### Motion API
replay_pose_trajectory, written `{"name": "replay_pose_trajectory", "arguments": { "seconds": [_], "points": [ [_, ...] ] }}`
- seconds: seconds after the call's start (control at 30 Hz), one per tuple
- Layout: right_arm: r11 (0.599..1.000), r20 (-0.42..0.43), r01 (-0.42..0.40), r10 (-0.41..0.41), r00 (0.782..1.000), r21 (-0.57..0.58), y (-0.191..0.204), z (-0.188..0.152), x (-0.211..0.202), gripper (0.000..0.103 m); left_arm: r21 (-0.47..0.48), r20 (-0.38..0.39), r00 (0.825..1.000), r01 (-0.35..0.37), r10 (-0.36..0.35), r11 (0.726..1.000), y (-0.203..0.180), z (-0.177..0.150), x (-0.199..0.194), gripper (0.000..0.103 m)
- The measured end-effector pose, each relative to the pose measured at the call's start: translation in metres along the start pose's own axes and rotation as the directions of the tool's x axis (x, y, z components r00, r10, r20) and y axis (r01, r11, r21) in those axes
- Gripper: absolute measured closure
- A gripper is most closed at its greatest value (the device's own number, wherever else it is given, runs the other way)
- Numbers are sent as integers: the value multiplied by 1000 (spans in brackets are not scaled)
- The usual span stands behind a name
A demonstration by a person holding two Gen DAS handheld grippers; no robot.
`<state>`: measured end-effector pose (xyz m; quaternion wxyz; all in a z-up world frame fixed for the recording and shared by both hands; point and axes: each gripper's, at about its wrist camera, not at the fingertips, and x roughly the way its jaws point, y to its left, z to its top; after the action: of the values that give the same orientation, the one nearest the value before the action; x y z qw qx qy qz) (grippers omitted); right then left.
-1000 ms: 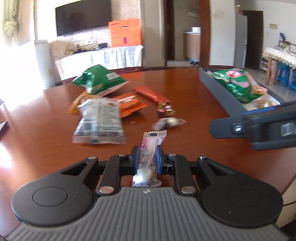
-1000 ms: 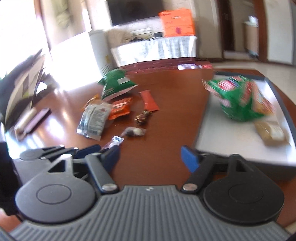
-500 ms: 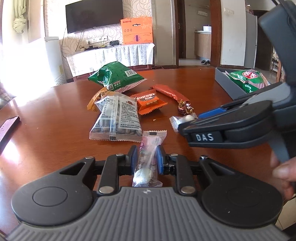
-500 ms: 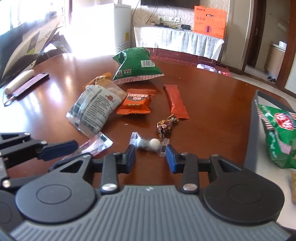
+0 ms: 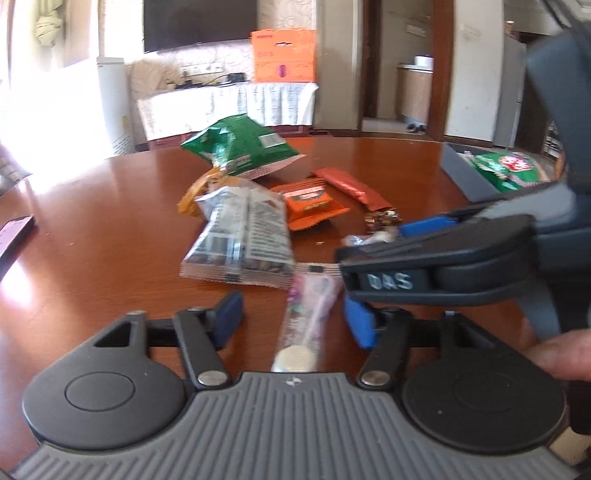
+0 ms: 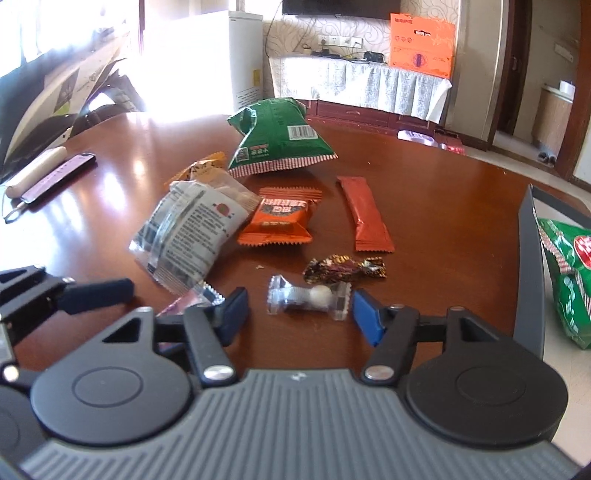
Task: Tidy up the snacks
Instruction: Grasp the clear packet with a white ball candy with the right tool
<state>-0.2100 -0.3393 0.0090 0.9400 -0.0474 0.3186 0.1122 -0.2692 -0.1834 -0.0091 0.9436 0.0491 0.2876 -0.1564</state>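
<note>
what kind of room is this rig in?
Most likely a home living or dining room: a glossy round brown wooden table strewn with snacks, a black wall-mounted TV above a cloth-draped sideboard, and a white fridge-like appliance beside a bright window.

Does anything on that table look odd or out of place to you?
Mostly it is untidy: snack packets lie loose across the wooden table while the grey tray holds a green bag. A pink candy packet lies unheld between the left gripper's jaws, which have just opened. Nothing looks spilled or torn.
</note>
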Motion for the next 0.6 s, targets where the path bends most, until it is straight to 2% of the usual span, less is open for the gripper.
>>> {"name": "replay_pose_trajectory", "arguments": {
  "seconds": [0.03, 0.1, 0.13, 0.33, 0.6],
  "points": [
    [1000, 2, 5, -5, 1000, -8, 2, 1, 0, 56, 7, 3, 1000, 15, -15, 1000, -3, 0, -1, 58],
    [999, 5, 23, -23, 1000, -33, 5, 2, -1, 67, 15, 5, 999, 36, -36, 999, -6, 0, -2, 71],
    [999, 4, 27, -27, 1000, -41, 6, 1, -2, 68, 16, 5, 999, 42, -42, 999, -7, 0, -2, 76],
    [1000, 2, 21, -21, 1000, -22, 4, -4, -17, 68, -16, 0, 999, 47, -47, 999, -4, 2, -1, 82],
    [999, 57, 35, -36, 998, 2, 2, -7, -59, 68, 12, 42, 999, 19, -19, 1000, -8, 0, -7, 85]
  ]
}}
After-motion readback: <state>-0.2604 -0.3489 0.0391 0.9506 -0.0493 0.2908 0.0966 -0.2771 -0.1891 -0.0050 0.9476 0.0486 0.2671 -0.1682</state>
